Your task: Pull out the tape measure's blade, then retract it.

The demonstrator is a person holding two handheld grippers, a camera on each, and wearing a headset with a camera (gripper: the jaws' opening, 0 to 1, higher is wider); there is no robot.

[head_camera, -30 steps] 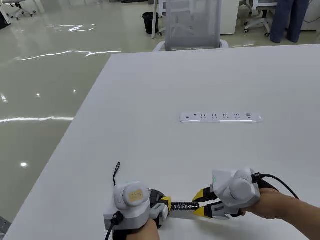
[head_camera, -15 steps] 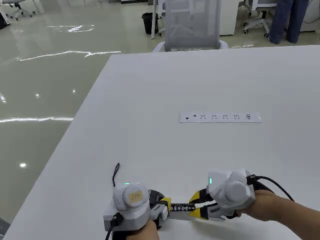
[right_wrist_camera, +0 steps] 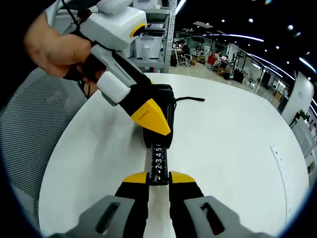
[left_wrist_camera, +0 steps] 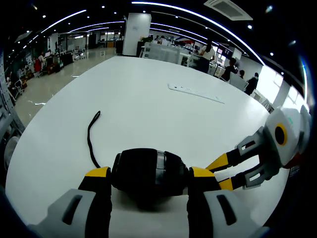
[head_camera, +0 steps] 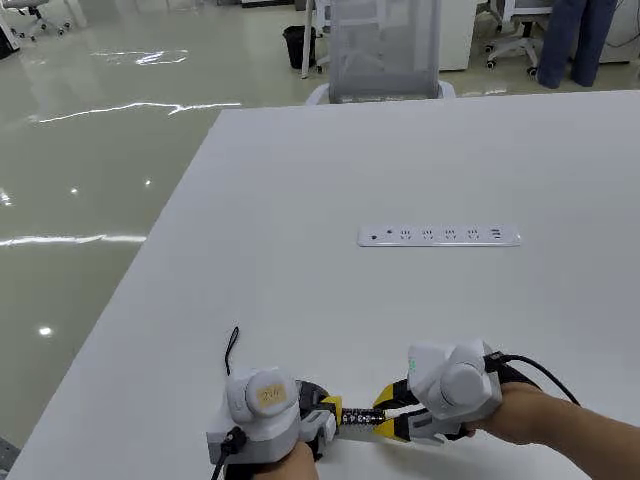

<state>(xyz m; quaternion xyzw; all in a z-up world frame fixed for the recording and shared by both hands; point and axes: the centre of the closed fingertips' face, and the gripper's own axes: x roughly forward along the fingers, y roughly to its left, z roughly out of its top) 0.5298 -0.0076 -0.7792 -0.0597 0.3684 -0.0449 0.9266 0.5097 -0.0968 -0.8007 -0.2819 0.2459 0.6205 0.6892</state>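
Clamping the black tape measure between left gripper fingers, right gripper fingers pinching its short blade (tip hidden).

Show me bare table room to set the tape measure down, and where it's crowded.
Bare: table between power strip and tape measure, and beyond the strip. Crowded: near edge, where left gripper, strap and right gripper bunch around it.

An open-plan office: mesh swivel chair, polished floor, rows of desks under ceiling strip lights.
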